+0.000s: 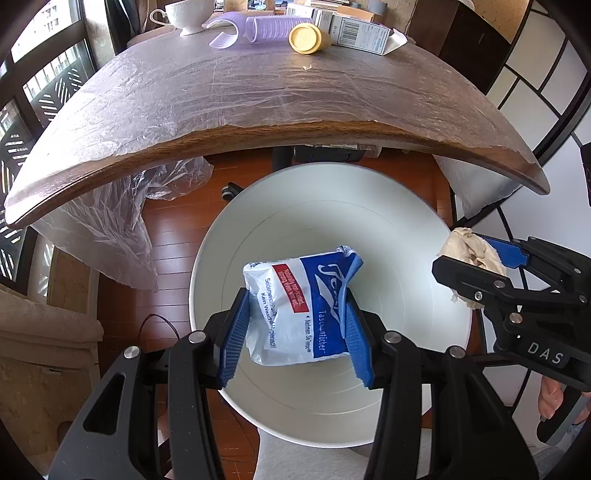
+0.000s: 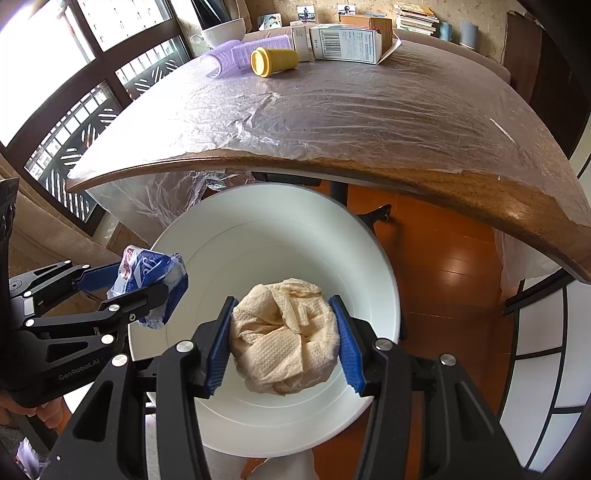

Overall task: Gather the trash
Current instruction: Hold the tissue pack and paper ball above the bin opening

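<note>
Right now my left claw (image 1: 295, 332) pinches a glossy, crinkled blue-and-white tissue packet (image 1: 295, 310) between its ribbed blue pads, holding it over the open mouth of the round white bin (image 1: 406, 236). My right claw (image 2: 282, 341) is pressed onto a crumpled beige paper towel (image 2: 284, 339), dimpled and wadded into a ball, also over the bin's smooth interior. Beyond, the wooden surface (image 1: 258, 136) under wrinkled clear film carries a yellow lidded cup (image 1: 304, 38) lying on its side, ribbed lilac cups (image 1: 273, 27) and a printed carton (image 1: 364, 35) along its far edge.
</note>
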